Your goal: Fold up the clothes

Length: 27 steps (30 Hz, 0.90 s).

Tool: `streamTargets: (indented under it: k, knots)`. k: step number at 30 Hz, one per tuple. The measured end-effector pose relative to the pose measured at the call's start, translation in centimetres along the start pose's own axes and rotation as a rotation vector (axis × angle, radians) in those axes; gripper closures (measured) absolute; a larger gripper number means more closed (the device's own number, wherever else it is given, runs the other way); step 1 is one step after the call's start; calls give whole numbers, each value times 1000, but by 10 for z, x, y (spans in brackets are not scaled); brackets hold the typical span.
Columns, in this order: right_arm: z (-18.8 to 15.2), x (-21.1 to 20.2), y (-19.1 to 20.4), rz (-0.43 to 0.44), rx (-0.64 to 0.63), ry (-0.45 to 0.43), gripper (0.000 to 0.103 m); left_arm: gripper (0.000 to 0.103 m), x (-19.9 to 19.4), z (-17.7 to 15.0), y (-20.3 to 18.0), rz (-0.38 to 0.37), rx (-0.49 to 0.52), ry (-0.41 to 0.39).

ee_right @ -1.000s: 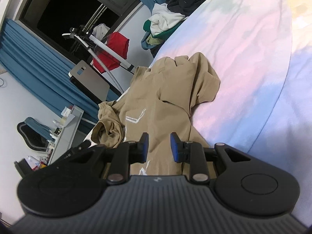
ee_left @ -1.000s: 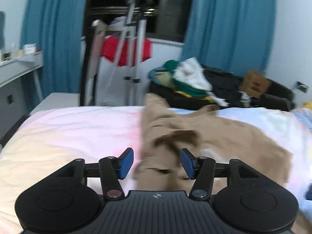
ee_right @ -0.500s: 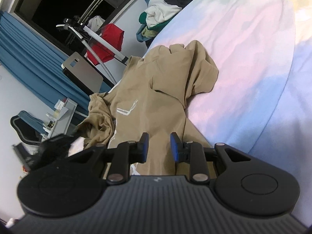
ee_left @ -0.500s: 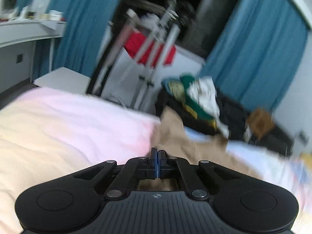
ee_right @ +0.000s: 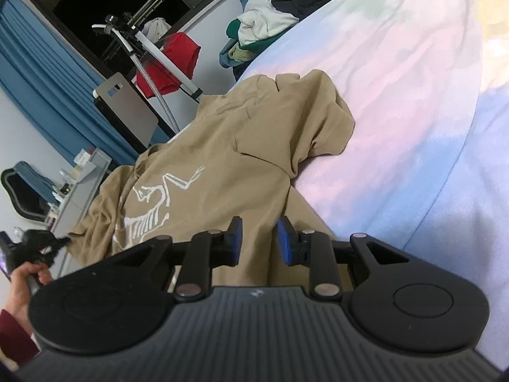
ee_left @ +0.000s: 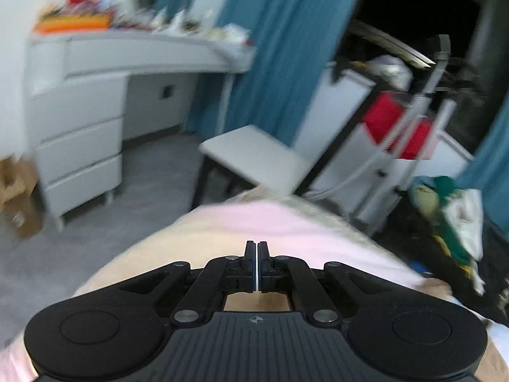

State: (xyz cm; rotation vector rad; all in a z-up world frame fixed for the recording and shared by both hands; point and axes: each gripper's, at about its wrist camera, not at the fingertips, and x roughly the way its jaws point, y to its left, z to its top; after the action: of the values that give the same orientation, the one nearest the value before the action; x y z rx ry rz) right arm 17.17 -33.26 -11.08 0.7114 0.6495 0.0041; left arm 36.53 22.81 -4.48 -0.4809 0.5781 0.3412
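We were at the spreading-out step: the tan garment (ee_right: 222,165) lay rumpled on the bed (ee_right: 397,95), printed side up, its white print (ee_right: 152,203) creased, one end bunched in a heap towards the far edge. No fold had been made yet, by our reading.

The left gripper (ee_left: 256,267) had its jaws clenched tight. In the right wrist view the garment's near corner ran straight to its tip, just above the person's hand (ee_right: 22,283), so we judged it to be pinching that corner and drawing it out sideways. In its own view only a sliver of tan showed under the jaws.

The right gripper (ee_right: 258,242) sat low over the garment's near edge with its jaws partly apart and cloth showing between them. Whether the pads pressed on a fold or merely stood over it, we could not tell.

The next move, as we saw it, called for tension between the two hands to flatten the body, then freeing the bunched end before folding.

As for containers, none served the task. The drawers (ee_left: 79,146) under the cluttered desk (ee_left: 127,60) were closed. A cardboard box (ee_left: 16,197) on the floor was too blurred to show any contents. A pile of clothes (ee_right: 254,35) lay loose beyond the bed.
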Motion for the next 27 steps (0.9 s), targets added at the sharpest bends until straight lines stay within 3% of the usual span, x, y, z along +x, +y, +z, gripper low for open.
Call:
streamTargets:
  k: [2, 5, 7, 8, 12, 15, 20, 22, 23, 24, 25, 27]
  knots:
    - [0, 3, 1, -4, -1, 4, 75, 97, 6, -7, 18, -53, -49, 22]
    - [0, 5, 1, -3, -1, 8, 75, 88, 4, -18, 30, -123, -28, 54]
    - [0, 6, 1, 3, 0, 10, 75, 81, -8, -21, 31, -209, -16, 44]
    - [0, 7, 2, 5, 0, 12, 75, 71, -15, -22, 30, -256, 4, 34]
    - [-1, 5, 5, 18, -9, 18, 75, 61, -32, -34, 6, -396, 228, 48]
    - [-1, 4, 4, 22, -8, 19, 75, 59, -29, -48, -14, -422, 367, 114]
    - [-3, 4, 6, 28, -10, 24, 75, 55, -27, -69, -33, -484, 434, 206]
    - [-3, 5, 6, 33, -11, 29, 75, 58, -28, -78, -33, -480, 453, 222]
    - [-3, 6, 7, 36, -12, 30, 75, 67, -29, -83, -33, -471, 469, 225]
    - [-3, 6, 7, 37, -14, 31, 75, 94, -31, -87, -34, -459, 485, 226]
    - [-3, 5, 7, 39, -15, 31, 75, 102, -32, -89, -37, -439, 495, 222]
    - [-4, 5, 7, 40, -17, 30, 75, 102, -39, -90, -32, -427, 459, 197]
